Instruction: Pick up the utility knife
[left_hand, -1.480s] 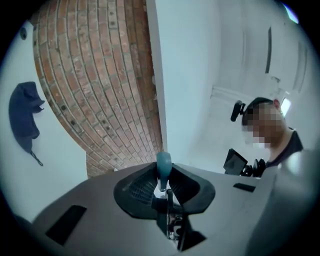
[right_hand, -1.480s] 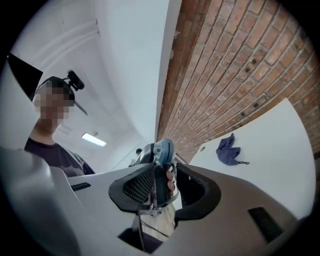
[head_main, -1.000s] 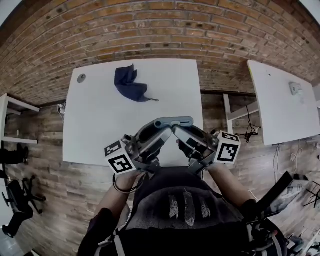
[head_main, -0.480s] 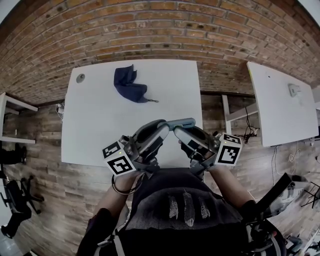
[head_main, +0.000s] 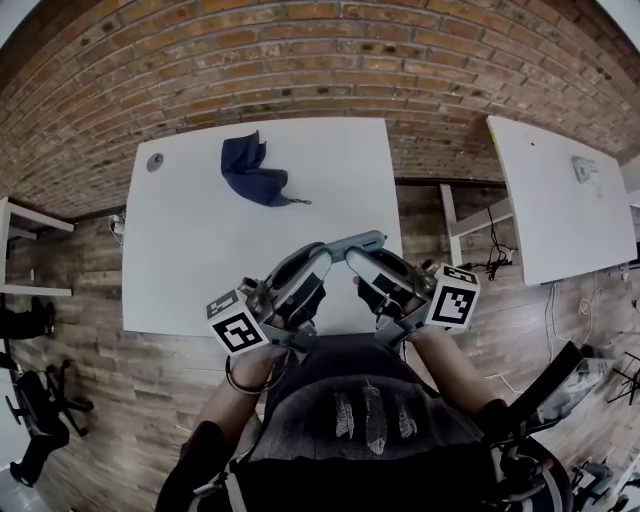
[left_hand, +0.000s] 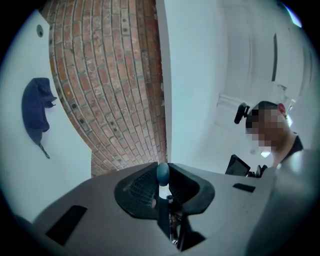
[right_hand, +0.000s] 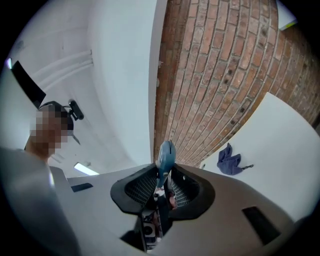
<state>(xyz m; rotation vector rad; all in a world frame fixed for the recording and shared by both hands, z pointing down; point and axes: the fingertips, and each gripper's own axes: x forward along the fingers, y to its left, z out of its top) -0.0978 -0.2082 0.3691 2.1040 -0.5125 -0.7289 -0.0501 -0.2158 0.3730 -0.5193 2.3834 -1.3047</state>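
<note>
The picking up looks done. The utility knife (head_main: 365, 240) is off the desk (head_main: 200, 250) and up in the air, held between the two grippers just above the desk's near edge. The only other thing on the desk is a dark blue cloth (head_main: 252, 170), far back and well apart from the knife. The left gripper (head_main: 322, 252) has one end of the knife. Its jaws have just been closing, and in the left gripper view the pads press on the thin end from both sides. The right gripper (head_main: 355, 260) has the other part of the knife. Its jaws have just been opening a little, but in the right gripper view the knife sits between the pads, and they look as if they touch it. My guess is that the knife is being passed from the right gripper to the left one, so what is left is for one gripper to hold it alone. Both grippers are held close in front of the person's body. Their tips lean in toward each other and meet at the knife, and they point away from the person and a bit upward. The marker cubes are at the back ends, near the person's arms.
</note>
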